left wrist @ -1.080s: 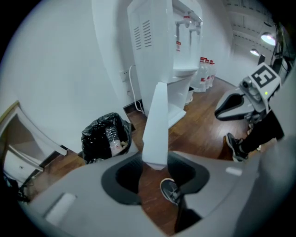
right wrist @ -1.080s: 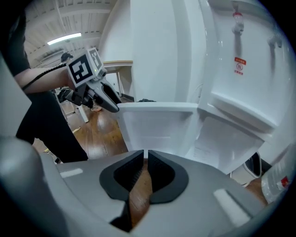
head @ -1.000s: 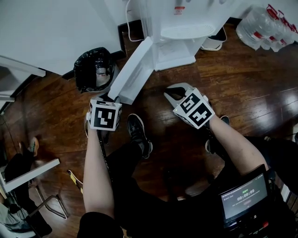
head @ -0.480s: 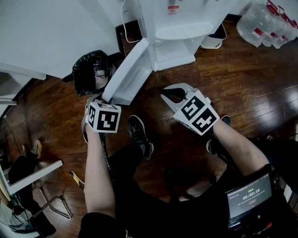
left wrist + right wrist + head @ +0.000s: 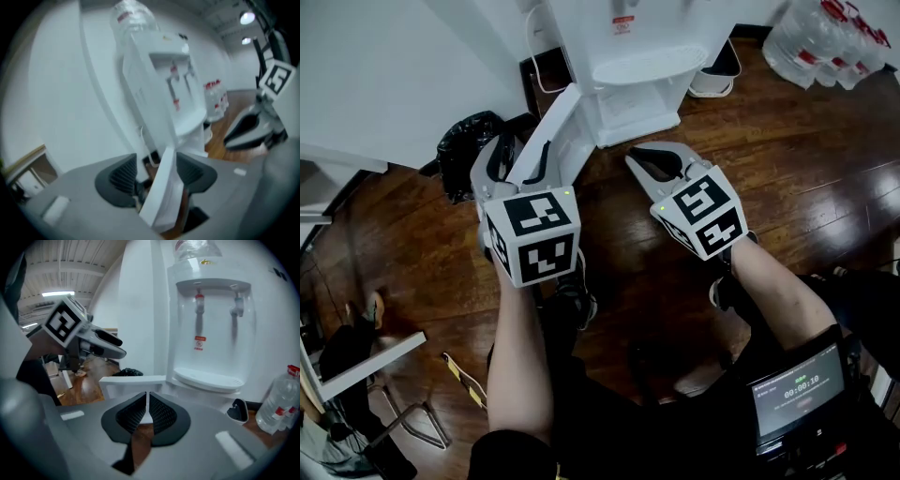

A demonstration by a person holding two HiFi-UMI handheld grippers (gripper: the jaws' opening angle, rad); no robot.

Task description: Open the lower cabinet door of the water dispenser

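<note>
The white water dispenser (image 5: pixel 642 66) stands against the wall. Its lower cabinet door (image 5: pixel 561 131) is swung open to the left. My left gripper (image 5: pixel 517 159) is at the door's free edge and its jaws are opening. In the left gripper view the door's edge (image 5: pixel 161 197) lies between the pads, with a gap beside the left pad (image 5: pixel 123 177). My right gripper (image 5: pixel 641 161) hovers shut and empty over the floor in front of the dispenser, to the right of the door. Past its closed pads (image 5: pixel 159 414) show the open door (image 5: pixel 133 382) and the dispenser (image 5: pixel 211 333).
A bin lined with a black bag (image 5: pixel 467 150) stands left of the door. A black-and-white object (image 5: pixel 717 67) lies right of the dispenser, and a pack of water bottles (image 5: pixel 825 42) lies further right. My shoe (image 5: pixel 579 302) rests on the wooden floor (image 5: pixel 806 159).
My left gripper has risen along the door's edge and its jaws have spread wider. The right gripper has lifted a little and stays shut.
</note>
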